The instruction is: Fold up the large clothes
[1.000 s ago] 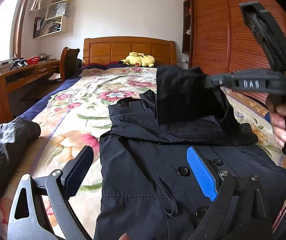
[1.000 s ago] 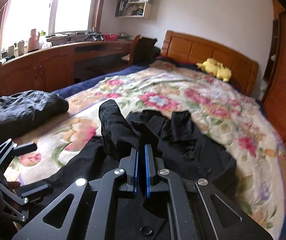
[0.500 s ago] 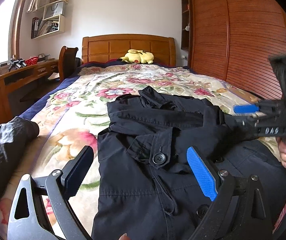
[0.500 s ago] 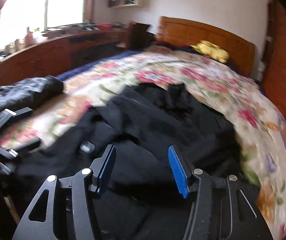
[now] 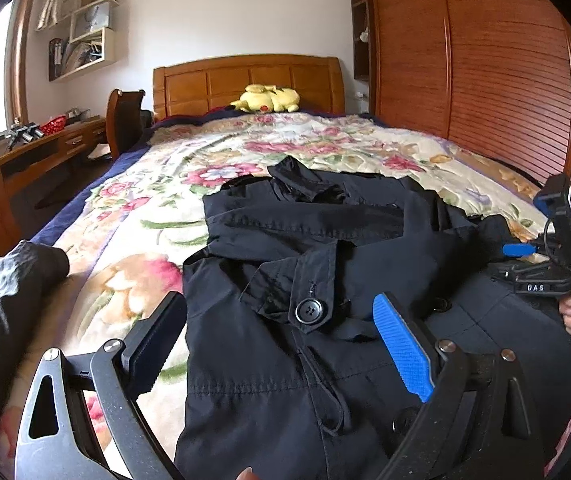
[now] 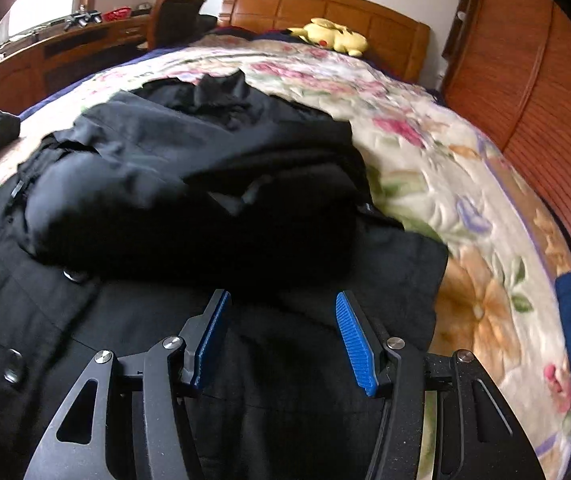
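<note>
A large black buttoned coat [image 5: 325, 264] lies spread on the floral bedspread [image 5: 285, 148], collar toward the headboard, one sleeve folded across its chest. My left gripper [image 5: 281, 344] is open and empty, hovering just above the coat's front near a button [image 5: 309, 310]. My right gripper [image 6: 281, 340] is open and empty, low over the coat's right side [image 6: 189, 208], just short of the folded sleeve. The right gripper also shows at the right edge of the left wrist view [image 5: 541, 276].
A second dark garment [image 5: 1, 292] lies bundled at the bed's left edge. A yellow plush toy [image 5: 265, 98] sits by the wooden headboard. A wooden desk [image 5: 17, 160] and chair stand left of the bed; a slatted wardrobe [image 5: 485, 60] is close on the right.
The right gripper was shut on the lifted sleeve, laid it across the coat's chest, opened and drew back to the right. The left gripper has held still and open.
</note>
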`<state>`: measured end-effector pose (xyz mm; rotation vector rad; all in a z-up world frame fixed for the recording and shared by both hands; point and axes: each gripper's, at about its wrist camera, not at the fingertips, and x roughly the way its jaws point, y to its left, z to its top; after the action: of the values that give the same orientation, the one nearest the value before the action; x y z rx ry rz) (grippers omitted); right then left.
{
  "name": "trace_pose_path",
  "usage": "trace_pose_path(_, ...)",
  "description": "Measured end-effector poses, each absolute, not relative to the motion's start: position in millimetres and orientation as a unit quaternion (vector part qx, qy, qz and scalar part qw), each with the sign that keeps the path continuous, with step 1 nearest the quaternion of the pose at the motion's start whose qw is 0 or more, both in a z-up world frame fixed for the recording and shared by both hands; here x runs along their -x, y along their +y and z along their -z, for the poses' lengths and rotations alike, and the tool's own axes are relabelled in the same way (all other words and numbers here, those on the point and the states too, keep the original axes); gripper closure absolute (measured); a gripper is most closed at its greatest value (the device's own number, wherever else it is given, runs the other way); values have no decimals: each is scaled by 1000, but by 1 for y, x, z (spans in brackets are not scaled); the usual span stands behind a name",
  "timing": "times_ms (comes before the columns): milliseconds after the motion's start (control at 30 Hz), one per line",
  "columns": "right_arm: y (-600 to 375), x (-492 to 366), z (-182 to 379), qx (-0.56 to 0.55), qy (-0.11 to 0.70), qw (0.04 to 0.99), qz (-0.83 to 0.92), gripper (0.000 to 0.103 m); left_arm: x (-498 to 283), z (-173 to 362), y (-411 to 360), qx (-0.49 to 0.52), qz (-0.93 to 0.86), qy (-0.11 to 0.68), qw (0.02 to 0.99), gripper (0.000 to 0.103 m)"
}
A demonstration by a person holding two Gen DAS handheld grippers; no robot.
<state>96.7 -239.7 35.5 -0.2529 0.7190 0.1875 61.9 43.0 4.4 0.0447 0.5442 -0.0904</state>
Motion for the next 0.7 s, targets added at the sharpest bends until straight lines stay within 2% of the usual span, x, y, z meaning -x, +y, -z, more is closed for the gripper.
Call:
trace_pose_path(133, -240, -100, -27, 99, 354, 924, -106, 47, -82, -10, 42, -27, 49, 294, 954, 8)
trace_pose_path(267, -246, -106, -22, 74, 367, 919, -124, 47, -113, -8, 36, -75, 26, 326, 942, 8)
trace_pose_path(700, -262, -101, -13, 49, 362, 921, -134, 46, -187, 43, 39, -40, 34, 440, 897, 8)
